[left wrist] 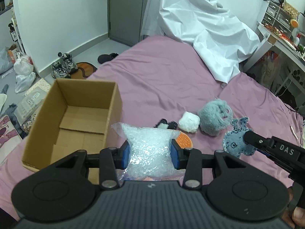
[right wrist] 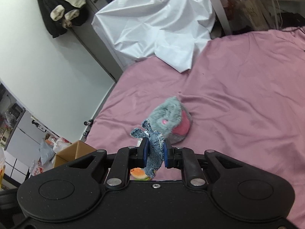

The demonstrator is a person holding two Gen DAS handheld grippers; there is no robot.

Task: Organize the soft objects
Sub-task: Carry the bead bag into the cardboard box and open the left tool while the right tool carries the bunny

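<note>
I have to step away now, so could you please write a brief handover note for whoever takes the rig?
Left hand-held gripper: shut on the bubble-wrap bag.
Right hand-held gripper: shut on the denim toy.
Cardboard box: on the bed, nothing visible inside.
Still on the pink sheet: grey plush, white ball, black-and-white piece, orange item.
Nothing boxed yet.

You can read one marking for certain: the white capitals "DAS" on the black body of your right gripper point(left wrist: 247, 136), seen from the left wrist camera. The flat pale package point(left wrist: 33, 98) on the floor left of the cardboard box point(left wrist: 76, 114) carries print, but it is too blurred to make out.
</note>
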